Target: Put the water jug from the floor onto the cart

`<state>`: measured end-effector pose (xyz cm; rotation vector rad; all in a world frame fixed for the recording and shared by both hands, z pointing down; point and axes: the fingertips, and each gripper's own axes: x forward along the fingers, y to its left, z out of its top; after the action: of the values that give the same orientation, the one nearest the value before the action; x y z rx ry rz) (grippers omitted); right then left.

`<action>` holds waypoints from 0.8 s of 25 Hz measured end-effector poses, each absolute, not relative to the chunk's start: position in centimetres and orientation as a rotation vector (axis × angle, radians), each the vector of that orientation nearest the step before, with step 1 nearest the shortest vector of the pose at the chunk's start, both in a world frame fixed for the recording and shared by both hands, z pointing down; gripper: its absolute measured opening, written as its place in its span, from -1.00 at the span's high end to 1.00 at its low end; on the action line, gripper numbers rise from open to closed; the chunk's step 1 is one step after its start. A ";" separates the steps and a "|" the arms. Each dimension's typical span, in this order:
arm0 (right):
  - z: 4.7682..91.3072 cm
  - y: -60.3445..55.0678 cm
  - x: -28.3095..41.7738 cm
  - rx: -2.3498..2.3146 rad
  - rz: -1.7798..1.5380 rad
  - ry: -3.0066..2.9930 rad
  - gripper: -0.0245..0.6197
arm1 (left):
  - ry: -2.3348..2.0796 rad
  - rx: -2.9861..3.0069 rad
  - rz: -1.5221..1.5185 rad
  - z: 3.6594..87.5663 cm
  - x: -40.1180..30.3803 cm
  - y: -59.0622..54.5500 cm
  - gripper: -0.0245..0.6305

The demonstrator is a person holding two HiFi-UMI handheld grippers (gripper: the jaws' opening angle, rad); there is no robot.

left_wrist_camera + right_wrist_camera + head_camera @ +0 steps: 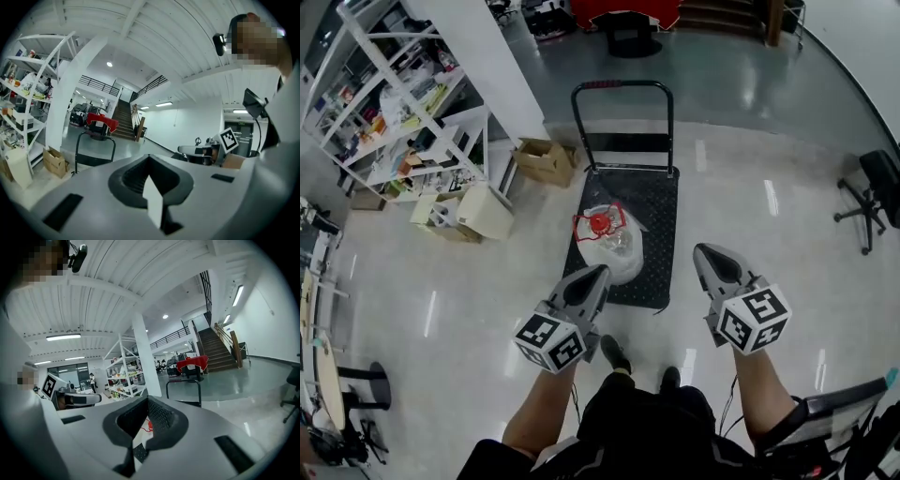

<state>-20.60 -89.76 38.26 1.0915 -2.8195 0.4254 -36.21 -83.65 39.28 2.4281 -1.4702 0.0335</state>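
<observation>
The water jug [614, 246], clear with a red cap and handle and wrapped in clear plastic, lies on the near half of the black cart deck [661, 211]. The cart's handle bar [622, 86] rises at the far end. My left gripper [600, 272] is shut and empty, its tip just by the jug's near left side. My right gripper [705, 251] is shut and empty too, out beyond the cart's right edge. In the left gripper view the cart handle [95, 136] stands ahead of the shut left gripper [150, 157]. In the right gripper view a bit of the jug's red cap [149, 425] shows past the right gripper [147, 399].
Cardboard boxes [546, 159] lie left of the cart beside a white pillar [487, 56]. A white shelf rack [394, 103] with more boxes [483, 211] fills the left side. An office chair [872, 192] stands at the right. The person's feet [614, 354] are at the cart's near end.
</observation>
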 end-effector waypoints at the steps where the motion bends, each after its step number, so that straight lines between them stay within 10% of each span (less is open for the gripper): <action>1: 38.1 -89.0 -19.7 1.092 0.428 -2.823 0.91 | -1.470 2.429 0.045 39.1 -35.3 -82.7 0.92; 20: 38.4 -66.1 -19.4 1.190 0.404 -2.747 0.91 | -1.406 2.542 0.028 38.7 -34.6 -60.4 0.92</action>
<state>-19.41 -66.07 38.38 1.1896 -2.7469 0.4038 -34.63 -60.44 38.68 2.5423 -1.4057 0.0283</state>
